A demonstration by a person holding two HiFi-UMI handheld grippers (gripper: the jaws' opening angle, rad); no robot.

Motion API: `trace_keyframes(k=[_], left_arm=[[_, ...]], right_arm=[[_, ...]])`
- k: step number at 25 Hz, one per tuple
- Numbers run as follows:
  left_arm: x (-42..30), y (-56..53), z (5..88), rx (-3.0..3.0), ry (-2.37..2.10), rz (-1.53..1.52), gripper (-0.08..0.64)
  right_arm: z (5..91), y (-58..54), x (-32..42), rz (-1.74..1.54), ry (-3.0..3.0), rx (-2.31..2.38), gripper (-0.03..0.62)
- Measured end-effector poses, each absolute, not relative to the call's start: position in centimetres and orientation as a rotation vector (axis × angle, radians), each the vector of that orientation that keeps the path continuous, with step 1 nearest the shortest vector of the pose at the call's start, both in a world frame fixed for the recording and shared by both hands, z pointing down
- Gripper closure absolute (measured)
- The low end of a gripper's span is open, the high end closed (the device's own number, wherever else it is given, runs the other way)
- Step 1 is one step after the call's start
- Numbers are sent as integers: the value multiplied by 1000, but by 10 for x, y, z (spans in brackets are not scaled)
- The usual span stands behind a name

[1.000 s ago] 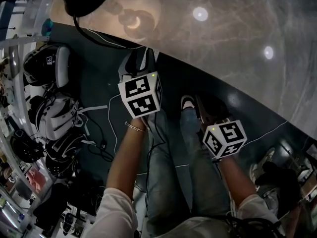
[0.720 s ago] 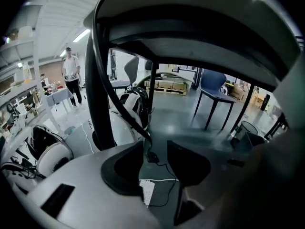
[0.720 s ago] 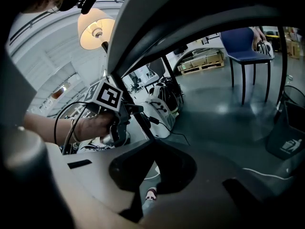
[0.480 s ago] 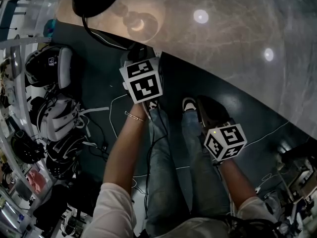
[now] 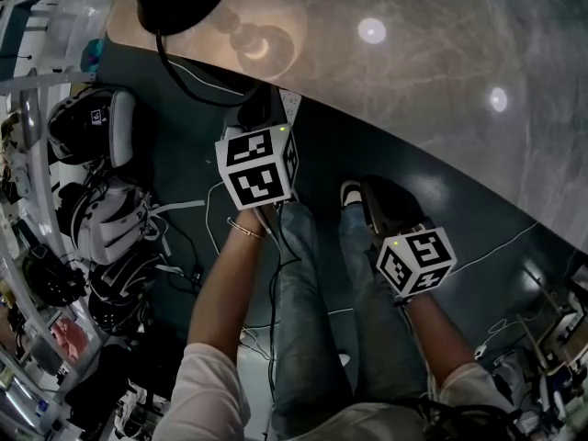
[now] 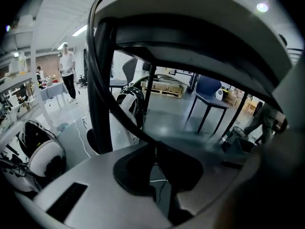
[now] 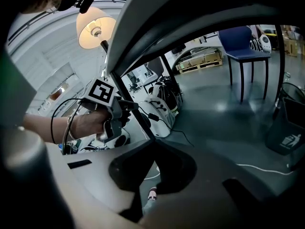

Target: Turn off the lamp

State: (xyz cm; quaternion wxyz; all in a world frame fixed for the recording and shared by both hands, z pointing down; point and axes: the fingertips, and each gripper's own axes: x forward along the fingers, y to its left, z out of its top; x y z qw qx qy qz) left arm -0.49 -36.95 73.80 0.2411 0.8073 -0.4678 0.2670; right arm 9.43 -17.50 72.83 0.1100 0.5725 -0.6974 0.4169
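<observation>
The lamp's cream shade [image 7: 95, 26] glows in the right gripper view, and a warm patch of light lies on the table [image 5: 259, 39]. A black cord [image 5: 188, 76] runs from the lamp's dark round part at the top left down to my left gripper [image 5: 266, 108]. In the left gripper view this cord [image 6: 133, 126] enters between the jaws of the left gripper [image 6: 155, 149], which are closing and pinch it. My right gripper [image 5: 375, 191] hangs shut and empty above the floor, and its own view shows the right gripper's [image 7: 155, 168] jaws together. The left gripper [image 7: 125, 106] sits by the lamp's pole.
The marbled table [image 5: 413, 62] fills the upper right. Several white and black headsets [image 5: 101, 214] and loose cables lie on the dark floor at the left. The person's shoes [image 5: 351, 191] stand below the grippers. A blue chair [image 7: 243, 39] stands farther off, and a person [image 6: 66, 73] is in the distance.
The left gripper has edged a little toward the table's edge and its marker cube has tilted. The right gripper has not moved.
</observation>
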Motion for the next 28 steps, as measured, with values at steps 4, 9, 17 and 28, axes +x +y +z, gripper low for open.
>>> trace_keyframes(k=[4,9,17,28], left_arm=[[-4,-351,713,2247,-1184,668,537],[5,-310,680,2331,-1029,682,537],[14,-264,639,2351,-886,710,537],[29,-252,609,2460,-770,744,537]], right_arm=[[728,-179,97,1233,-2042,1695,592],[725,-183,96,1235,-2024,1698,594],[710,-199,77,1070,-2038,1660,591],[699,-221,55,987,-2072,1643,491]])
